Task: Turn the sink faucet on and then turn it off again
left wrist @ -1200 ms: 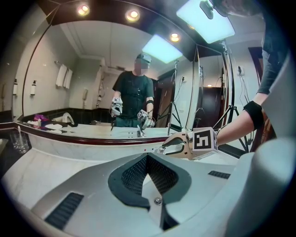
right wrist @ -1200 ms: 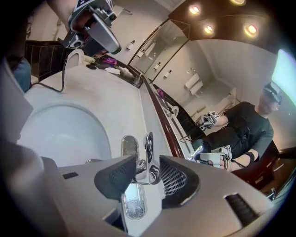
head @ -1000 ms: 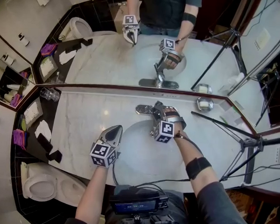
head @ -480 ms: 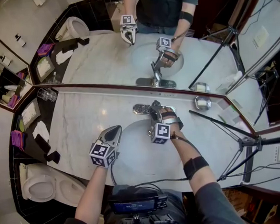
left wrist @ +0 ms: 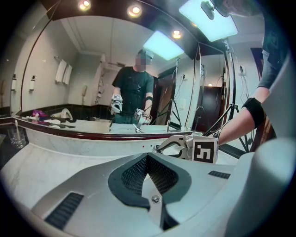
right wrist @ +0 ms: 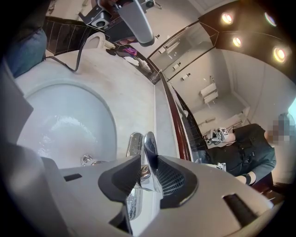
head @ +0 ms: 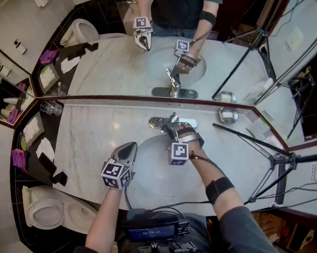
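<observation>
While the right gripper [head: 172,127] clamps the faucet handle [right wrist: 149,147], the left gripper [head: 130,148] rests shut.
Just above centre in the head view, the handle stands between the right jaws, which have just been closing and now pinch it, behind the sink [right wrist: 69,125]; the left jaws meet over the marble counter [head: 92,140], lower left.

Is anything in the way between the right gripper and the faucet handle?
Nothing visible stands in the way. The handle is already between the fingers of the right gripper, which have just been closing on it. The basin beside it is out of the path.
</observation>
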`<state>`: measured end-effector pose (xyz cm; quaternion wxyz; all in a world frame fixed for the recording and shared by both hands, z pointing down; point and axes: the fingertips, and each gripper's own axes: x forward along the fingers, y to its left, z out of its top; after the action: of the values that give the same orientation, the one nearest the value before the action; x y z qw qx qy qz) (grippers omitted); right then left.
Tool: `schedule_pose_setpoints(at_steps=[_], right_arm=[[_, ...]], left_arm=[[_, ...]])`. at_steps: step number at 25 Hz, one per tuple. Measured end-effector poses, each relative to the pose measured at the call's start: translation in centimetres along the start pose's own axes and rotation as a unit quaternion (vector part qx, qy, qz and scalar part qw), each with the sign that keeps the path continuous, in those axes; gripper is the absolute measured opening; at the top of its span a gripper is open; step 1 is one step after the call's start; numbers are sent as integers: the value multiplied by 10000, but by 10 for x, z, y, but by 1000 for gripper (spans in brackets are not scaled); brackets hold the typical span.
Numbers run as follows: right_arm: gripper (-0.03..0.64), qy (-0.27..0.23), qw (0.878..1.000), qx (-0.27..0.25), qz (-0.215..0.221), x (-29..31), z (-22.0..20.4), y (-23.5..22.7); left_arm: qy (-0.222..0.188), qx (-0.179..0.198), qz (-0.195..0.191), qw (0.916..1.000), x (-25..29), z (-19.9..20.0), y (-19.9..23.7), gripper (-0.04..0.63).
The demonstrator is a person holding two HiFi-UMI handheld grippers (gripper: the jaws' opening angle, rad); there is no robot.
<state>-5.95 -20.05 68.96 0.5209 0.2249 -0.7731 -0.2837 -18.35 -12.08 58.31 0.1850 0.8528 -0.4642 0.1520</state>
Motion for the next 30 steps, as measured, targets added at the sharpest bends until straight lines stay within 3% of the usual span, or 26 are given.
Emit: schedule_pose_setpoints(at_steps=[25, 30], right_arm=[[121, 168, 9990, -385, 169, 1, 0, 6], [124, 188, 9996, 45, 190, -9, 2, 4]], left_arm=[[-47, 41, 47, 10000, -6, 4, 0, 0], [-78, 62, 88, 9999, -12, 5, 1, 0]])
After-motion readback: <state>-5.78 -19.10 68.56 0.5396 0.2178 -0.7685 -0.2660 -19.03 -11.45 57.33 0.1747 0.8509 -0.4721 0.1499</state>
